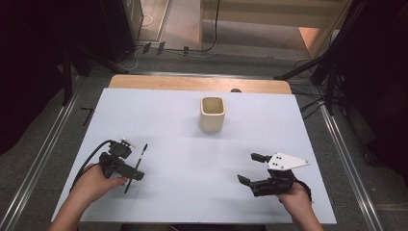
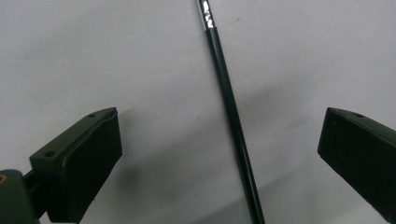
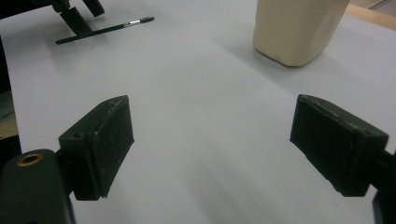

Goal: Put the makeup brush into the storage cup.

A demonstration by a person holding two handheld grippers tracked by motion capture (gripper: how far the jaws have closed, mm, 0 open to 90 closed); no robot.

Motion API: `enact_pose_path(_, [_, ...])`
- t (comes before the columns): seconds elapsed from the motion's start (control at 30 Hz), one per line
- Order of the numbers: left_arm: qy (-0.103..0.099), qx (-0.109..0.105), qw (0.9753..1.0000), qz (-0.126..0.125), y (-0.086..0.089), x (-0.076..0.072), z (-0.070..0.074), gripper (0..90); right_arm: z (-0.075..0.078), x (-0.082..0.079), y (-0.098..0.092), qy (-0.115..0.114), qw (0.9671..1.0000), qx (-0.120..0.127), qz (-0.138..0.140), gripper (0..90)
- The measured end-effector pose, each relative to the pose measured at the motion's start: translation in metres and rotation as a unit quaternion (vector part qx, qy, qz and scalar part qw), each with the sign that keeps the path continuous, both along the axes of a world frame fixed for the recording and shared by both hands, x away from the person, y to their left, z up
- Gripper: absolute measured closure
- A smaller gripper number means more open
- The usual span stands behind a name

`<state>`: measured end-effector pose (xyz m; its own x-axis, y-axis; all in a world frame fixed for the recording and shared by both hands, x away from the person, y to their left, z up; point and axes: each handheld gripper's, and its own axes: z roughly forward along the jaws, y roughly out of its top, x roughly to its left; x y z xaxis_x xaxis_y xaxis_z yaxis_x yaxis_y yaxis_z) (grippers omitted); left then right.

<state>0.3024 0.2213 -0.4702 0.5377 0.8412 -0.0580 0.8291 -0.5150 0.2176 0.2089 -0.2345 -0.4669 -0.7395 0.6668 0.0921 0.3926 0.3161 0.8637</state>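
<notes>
A glossy black handle and a shiny metal ferrule are seen on the paintbrush (image 2: 232,116). The table (image 1: 192,144) is covered by a smooth, matt white sheet, with bare wood left at its far edge. The cream cup (image 1: 212,114) looks matt. Matt black plastic is shown by the left tongs (image 2: 219,158).

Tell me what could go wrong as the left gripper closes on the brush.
1. The brush is thin and lies flat on the table; the left gripper, jaws open around it, could scrape the table or roll the brush away.
2. It sits nearer the right-hand jaw, so closing may push it sideways.
3. A tilted grasp would make reaching the cup awkward.
</notes>
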Motion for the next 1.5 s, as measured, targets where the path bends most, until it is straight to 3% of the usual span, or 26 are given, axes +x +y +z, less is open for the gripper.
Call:
enact_pose_path(0.17, [0.0, 0.019, 0.9998, -0.003, -0.003, 0.0, -0.005, 0.0, 0.0, 0.0, 0.0, 0.0, 1.0, -0.003, 0.002, 14.2])
enact_pose_path(0.33, [0.0, 0.021, 0.9998, -0.004, -0.004, 0.0, -0.006, 0.0, 0.0, 0.0, 0.0, -0.001, 1.0, -0.005, 0.001, 14.2])
enact_pose_path(0.57, [-0.013, 0.054, 0.9984, -0.004, -0.013, -0.003, -0.01, 0.0, 0.0, -0.001, 0.001, -0.002, 0.9999, -0.011, 0.002, 14.2])
enact_pose_path(0.83, [-0.008, 0.06, 0.9981, 0.005, -0.014, -0.002, -0.009, 0.5, 0.0, -0.001, 0.002, -0.003, 0.9999, -0.015, 0.004, 14.2])
enact_pose_path(0.97, [-0.003, 0.062, 0.998, 0.005, -0.016, -0.003, -0.005, 7.8, 0.0, -0.001, 0.002, -0.003, 0.9999, -0.016, 0.004, 14.2])
enact_pose_path(1.1, [-0.007, 0.058, 0.9981, 0.017, -0.015, -0.004, 0.0, 30.2, 0.0, -0.001, 0.002, -0.002, 0.9998, -0.018, 0.005, 14.2])
enact_pose_path(1.13, [-0.005, 0.057, 0.9982, 0.02, -0.015, -0.004, 0.001, 30.2, 0.0, -0.001, 0.002, -0.002, 0.9998, -0.018, 0.005, 14.2])
enact_pose_path(1.17, [-0.005, 0.058, 0.998, 0.025, -0.015, -0.004, 0.002, 36.6, 0.0, -0.001, 0.003, -0.002, 0.9998, -0.018, 0.006, 14.2])
enact_pose_path(1.37, [0.002, 0.059, 0.9978, 0.03, -0.018, -0.005, 0.004, 45.2, 0.0, -0.001, 0.003, 0.0, 0.9998, -0.019, 0.007, 14.2])
enact_pose_path(1.5, [0.013, 0.058, 0.9975, 0.039, -0.02, -0.005, 0.005, 56.1, -0.001, 0.0, 0.003, -0.002, 0.9997, -0.022, 0.01, 14.3])
